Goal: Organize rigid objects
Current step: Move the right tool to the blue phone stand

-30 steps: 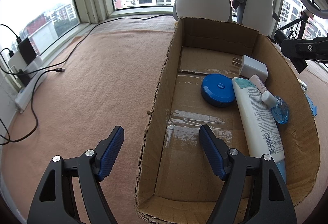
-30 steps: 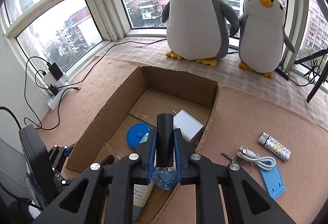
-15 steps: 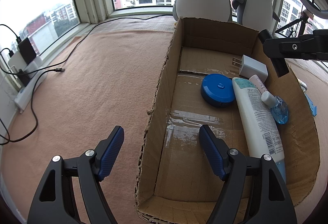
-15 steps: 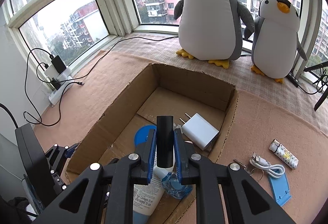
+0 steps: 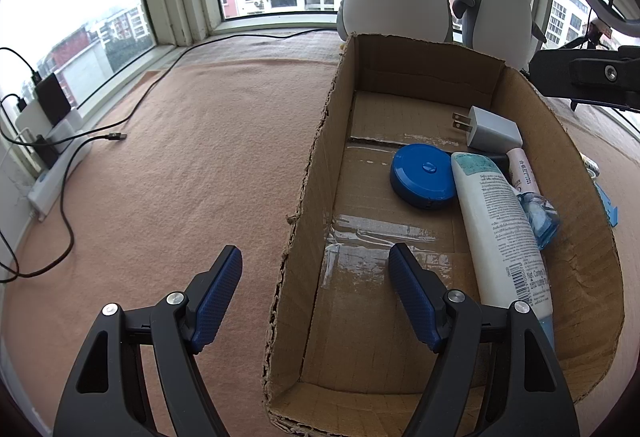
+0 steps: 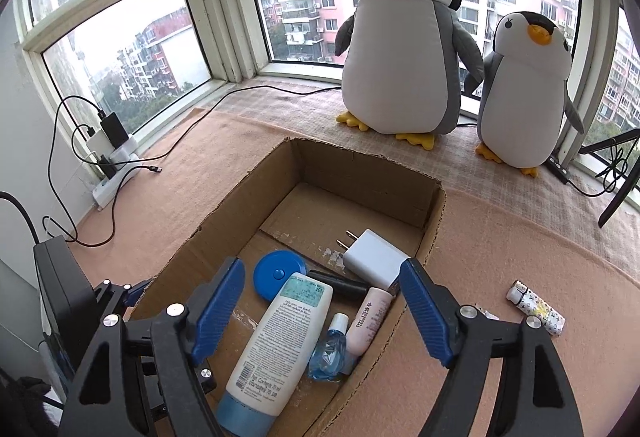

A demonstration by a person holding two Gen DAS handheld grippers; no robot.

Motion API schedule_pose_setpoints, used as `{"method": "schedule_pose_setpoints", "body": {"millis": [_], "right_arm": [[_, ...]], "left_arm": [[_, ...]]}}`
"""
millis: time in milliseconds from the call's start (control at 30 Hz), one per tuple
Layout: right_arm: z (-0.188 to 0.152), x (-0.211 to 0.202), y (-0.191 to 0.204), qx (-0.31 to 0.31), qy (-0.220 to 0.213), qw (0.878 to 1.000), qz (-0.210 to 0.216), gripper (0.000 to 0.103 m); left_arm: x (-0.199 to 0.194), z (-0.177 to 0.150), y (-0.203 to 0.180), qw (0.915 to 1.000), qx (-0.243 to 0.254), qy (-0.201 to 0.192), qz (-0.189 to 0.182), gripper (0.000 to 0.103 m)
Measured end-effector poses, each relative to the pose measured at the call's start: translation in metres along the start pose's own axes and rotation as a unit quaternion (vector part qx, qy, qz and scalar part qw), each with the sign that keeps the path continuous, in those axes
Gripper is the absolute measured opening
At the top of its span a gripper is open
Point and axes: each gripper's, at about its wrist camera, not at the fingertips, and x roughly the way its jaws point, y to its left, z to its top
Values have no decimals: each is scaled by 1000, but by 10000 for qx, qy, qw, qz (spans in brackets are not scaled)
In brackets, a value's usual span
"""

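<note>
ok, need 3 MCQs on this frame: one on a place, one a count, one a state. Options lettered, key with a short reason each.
1. Where does the black cylinder lie?
A. on the carpet by the lighter
B. in the cardboard box, between the white tube and the charger
C. in the right gripper

2. How many plush penguins stand by the window?
A. one
B. two
C. three

3. How do the right gripper jaws stand?
A. open, holding nothing
B. shut on the cylinder
C. shut on the charger

Key: 1 B, it rests on the box floor between the white tube and the charger. 2 B, a large penguin and a small penguin. 3 A, the blue pads stand wide apart with nothing between them.
</note>
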Motion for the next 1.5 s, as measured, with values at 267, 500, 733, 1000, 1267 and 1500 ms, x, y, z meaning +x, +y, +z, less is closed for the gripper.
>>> {"method": "schedule_pose_setpoints", "body": {"millis": [267, 500, 733, 1000, 1267, 1500], "right_arm": [[-20, -25, -43, 322, -87, 9993, -141, 76], [-50, -41, -100, 681, 47, 9964, -510, 76], [-75, -38, -139, 684, 326, 9931, -891, 75], [-87, -17, -158, 448, 700, 9906, -1085, 64], [-87, 4, -159, 238, 928, 9888, -1148, 59], [-87, 7, -161, 324, 958, 9892, -1060, 49]], "left_arm": [[0, 0, 0, 10000, 1, -1, -1, 76], [0, 0, 0, 10000, 0, 1, 0, 76], [0, 0, 0, 10000, 1, 0, 1, 76], [0, 0, 0, 10000, 2, -1, 9, 77], [1, 0, -1, 10000, 4, 0, 11, 78], [1, 0, -1, 10000, 5, 0, 11, 78]]}}
